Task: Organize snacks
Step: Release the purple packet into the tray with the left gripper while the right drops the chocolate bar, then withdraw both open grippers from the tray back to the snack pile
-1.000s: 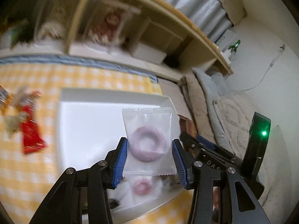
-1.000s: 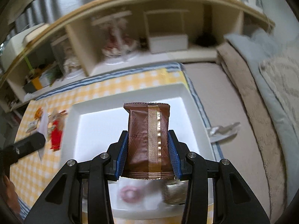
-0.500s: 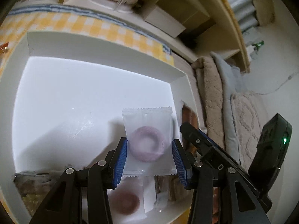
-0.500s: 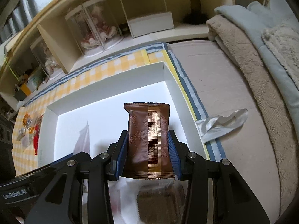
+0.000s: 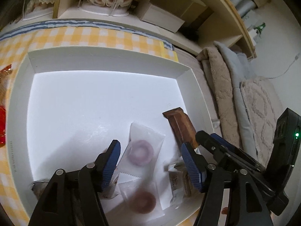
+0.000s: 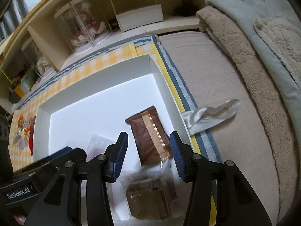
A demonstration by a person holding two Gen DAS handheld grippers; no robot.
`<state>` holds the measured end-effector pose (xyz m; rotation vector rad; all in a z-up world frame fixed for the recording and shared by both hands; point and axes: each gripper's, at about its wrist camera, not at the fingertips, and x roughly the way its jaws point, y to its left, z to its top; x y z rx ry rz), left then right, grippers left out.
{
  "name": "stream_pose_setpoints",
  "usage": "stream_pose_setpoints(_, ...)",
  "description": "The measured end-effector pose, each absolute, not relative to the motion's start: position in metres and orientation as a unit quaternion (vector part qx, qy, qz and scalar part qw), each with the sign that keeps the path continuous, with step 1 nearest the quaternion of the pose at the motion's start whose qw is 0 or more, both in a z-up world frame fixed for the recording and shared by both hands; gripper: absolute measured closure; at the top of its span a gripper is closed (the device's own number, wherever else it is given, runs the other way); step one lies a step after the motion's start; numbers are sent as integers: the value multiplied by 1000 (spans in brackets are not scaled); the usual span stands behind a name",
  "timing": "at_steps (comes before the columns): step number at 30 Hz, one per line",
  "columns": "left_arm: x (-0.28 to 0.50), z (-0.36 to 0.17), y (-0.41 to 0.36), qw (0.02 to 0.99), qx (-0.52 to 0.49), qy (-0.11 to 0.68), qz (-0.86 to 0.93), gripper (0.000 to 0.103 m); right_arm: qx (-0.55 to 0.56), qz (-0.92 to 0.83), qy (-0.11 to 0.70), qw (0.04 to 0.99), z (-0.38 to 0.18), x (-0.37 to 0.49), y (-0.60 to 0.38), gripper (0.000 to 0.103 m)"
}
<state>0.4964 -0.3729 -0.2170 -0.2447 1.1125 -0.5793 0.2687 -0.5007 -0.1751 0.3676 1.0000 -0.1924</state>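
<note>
Both claws are letting go at the same moment. The left gripper (image 5: 150,162) is spreading its blue-padded jaws, and the clear plastic packet with a purple ring-shaped sweet (image 5: 142,150), which those pads were pinching a second ago, is now lying loose and tilted on the floor of the shallow white cardboard box (image 5: 105,62), between the fingers but touched by neither. The right gripper (image 6: 148,150) is also opening: the glossy brown wrapper with a gold strip (image 6: 150,137), upright in its grip half a second ago, is now resting slanted inside the box near the right wall, clear of both pads.

That is putting 2 more snacks in the box, beside a second ring-sweet packet (image 5: 144,201) and a clear pack of brown biscuits (image 6: 150,197) at the near edge. Several small red and orange wrapped sweets (image 6: 26,131) are waiting on the yellow checked cloth (image 5: 94,35) to the left of the box, so the sorting looks unfinished.
</note>
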Motion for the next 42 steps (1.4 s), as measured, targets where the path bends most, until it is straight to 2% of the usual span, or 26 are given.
stream_pose_setpoints(8,456,-205,-359,811,-94,512,-266,32,150,-84,483,858,-169,256,-490,56)
stream_pose_setpoints(9,456,-205,-359,811,-95,512,-266,32,150,-82,483,859,-168,256,-491,64)
stream_pose_setpoints(10,452,-204,-356,811,-95,512,-266,32,154,-76,485,857,-168,256,-492,83)
stream_pose_setpoints(12,444,-202,-348,810,-95,513,-266,32,163,-67,498,849,-174,257,-494,93)
stream_pose_setpoints(21,444,-205,-352,809,-86,516,-268,33,188,-89,511,834,-207,273,-511,93)
stream_pose_setpoints(28,446,-205,-356,813,-74,513,-266,33,171,-98,505,840,-209,280,-511,93)
stream_pose_setpoints(32,443,-202,-357,815,-69,510,-265,33,198,-85,493,843,-201,276,-516,93)
stream_pose_setpoints(42,426,-182,-351,826,-51,496,-265,32,178,-88,464,863,-155,252,-507,92)
